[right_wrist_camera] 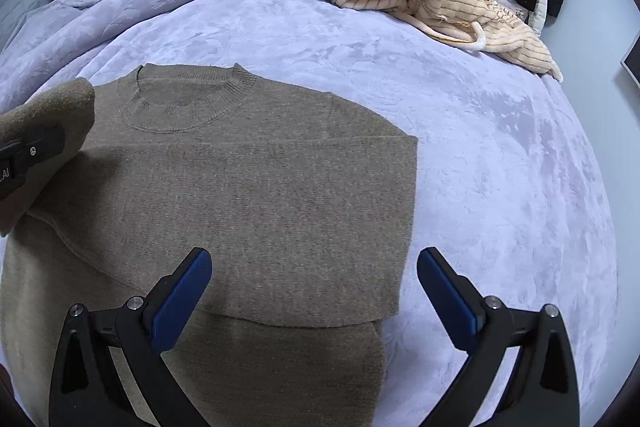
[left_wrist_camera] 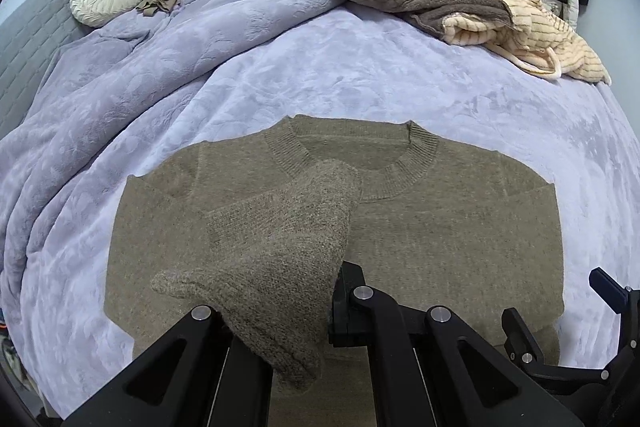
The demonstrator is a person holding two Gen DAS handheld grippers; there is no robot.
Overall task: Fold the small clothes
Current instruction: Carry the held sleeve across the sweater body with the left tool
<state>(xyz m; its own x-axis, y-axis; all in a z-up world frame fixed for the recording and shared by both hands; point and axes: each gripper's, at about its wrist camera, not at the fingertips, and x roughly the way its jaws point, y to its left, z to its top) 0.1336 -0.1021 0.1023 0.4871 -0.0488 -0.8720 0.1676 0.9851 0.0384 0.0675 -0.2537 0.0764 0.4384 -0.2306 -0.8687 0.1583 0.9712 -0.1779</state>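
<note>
On lavender bedspread (right_wrist_camera: 500, 155), olive sweater (right_wrist_camera: 260, 187) (sleeves folded).

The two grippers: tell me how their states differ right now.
The left gripper is shut on the sweater sleeve, lifting it over the sweater's body; the right gripper is open and holds nothing. The left's fingers are mostly hidden by knit fabric, while the right's blue-padded fingers stand wide apart, in plain sight. Both are over the same olive-brown sweater spread on the lavender blanket.
</note>
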